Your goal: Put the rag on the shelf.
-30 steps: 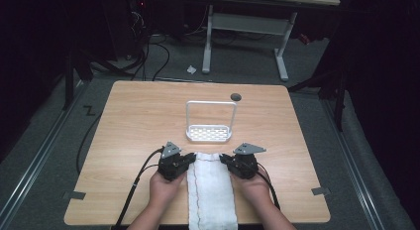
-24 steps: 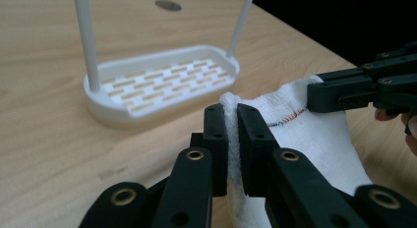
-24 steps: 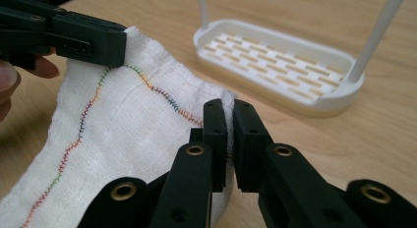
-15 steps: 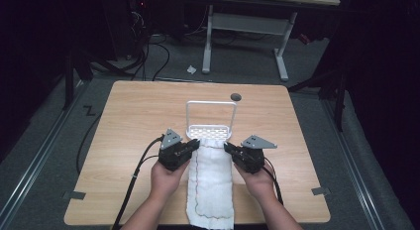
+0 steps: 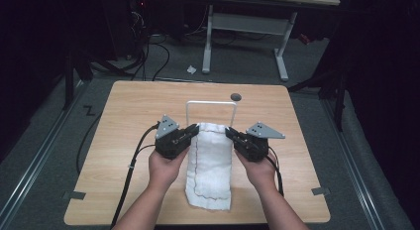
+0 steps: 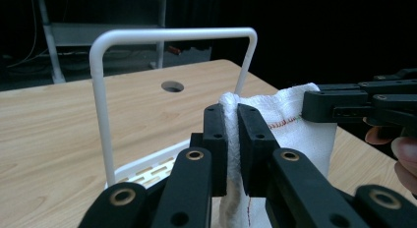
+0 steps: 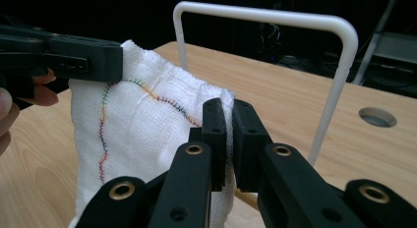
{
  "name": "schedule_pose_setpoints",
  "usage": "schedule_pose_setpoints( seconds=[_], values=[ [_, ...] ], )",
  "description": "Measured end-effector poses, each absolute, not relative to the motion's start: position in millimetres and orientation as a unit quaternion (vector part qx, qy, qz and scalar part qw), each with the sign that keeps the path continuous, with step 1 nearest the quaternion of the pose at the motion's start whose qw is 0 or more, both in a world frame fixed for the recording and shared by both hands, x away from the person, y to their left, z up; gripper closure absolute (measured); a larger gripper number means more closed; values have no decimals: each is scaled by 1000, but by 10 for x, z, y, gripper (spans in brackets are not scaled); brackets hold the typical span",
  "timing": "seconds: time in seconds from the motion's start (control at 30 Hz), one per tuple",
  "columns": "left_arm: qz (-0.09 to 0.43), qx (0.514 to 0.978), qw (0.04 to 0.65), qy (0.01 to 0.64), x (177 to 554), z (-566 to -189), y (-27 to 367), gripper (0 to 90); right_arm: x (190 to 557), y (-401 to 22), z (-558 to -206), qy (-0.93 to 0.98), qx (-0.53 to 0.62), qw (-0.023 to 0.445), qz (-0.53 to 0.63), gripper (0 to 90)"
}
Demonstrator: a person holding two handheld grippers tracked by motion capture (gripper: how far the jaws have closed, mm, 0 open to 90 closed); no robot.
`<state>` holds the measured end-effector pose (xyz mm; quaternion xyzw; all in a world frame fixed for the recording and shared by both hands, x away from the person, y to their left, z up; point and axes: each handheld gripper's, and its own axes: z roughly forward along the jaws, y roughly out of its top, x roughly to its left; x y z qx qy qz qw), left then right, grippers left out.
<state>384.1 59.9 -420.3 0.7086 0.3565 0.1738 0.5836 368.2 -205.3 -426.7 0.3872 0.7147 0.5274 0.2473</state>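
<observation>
White cloth [image 5: 210, 160], stitched with a coloured thread line, hangs between your two claws: the far edge is lifted off the tabletop [image 5: 124, 116] while the near end lies on the wood close to you. Your left claw [image 5: 192, 132] is clamped on the far left corner, and in the left gripper view the fabric is pinched tight between the two black jaws of that claw [image 6: 232, 134]. Your right claw [image 5: 230, 133] grips the far right corner the same way; in the right gripper view the jaws are pressed together on a fold of the towel edge [image 7: 229, 125]. Just beyond the raised edge stands the white rack [image 5: 211, 105], a bent rail on a slotted base, with its top bar sitting a little higher than the cloth edge in both gripper views.

This looks like the carrying step of hanging the cloth over that rail: both corners are secured and the fabric is up, but not yet over the bar. The next move likely calls for raising both claws together until the edge clears the top bar, then travelling away from you so the cloth drapes across it. Keep the two corners level and taut, or the middle may sag and catch on the rail. The light rack could also tip if the fabric drags against it.
</observation>
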Motion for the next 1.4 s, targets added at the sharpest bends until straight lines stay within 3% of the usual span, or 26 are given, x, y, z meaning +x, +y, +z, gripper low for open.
schedule_pose_setpoints(
  seconds=[0.9,1.4],
  values=[
    [259,680,618,297,3909,-3473,669,834,3803,-1928,-3515,687,339,287,574,860],
    [270,687,602,304,4406,-3121,524,834,4226,-2082,-3176,656,365,281,598,861]
  ],
)
